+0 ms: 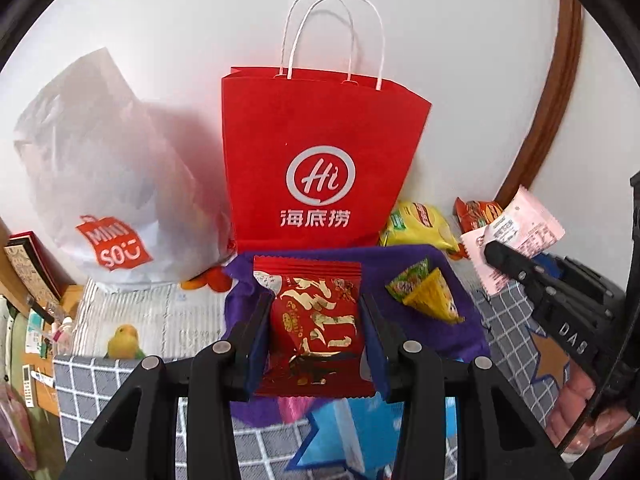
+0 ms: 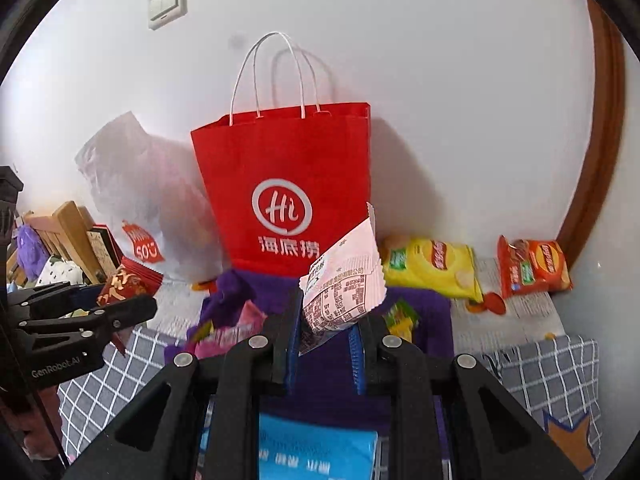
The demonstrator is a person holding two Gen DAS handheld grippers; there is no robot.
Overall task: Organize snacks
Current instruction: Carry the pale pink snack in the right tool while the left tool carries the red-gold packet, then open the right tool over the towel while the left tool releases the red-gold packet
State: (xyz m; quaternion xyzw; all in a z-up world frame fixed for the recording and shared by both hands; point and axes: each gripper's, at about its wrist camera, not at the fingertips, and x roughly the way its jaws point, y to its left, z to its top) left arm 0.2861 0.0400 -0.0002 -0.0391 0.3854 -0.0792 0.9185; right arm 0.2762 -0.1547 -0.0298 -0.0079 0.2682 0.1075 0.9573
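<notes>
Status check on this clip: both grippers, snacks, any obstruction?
Left gripper shut on red snack packet. Right gripper shut on pink snack packet. Red paper bag upright ahead, path unobstructed.

The red paper bag (image 1: pixel 320 152) carries a white ring with "Hi" and the characters "海底捞" beneath. The white plastic bag (image 1: pixel 100 184) bears a red tag reading "MINI SO". The right claw (image 1: pixel 516 264), seen from the left wrist, shows "DAS" on its body. The left claw (image 2: pixel 124 300), seen from the right wrist, reads "GenRobot.AI". Print on the pale pink packet (image 2: pixel 344 284) is too small to read.
</notes>
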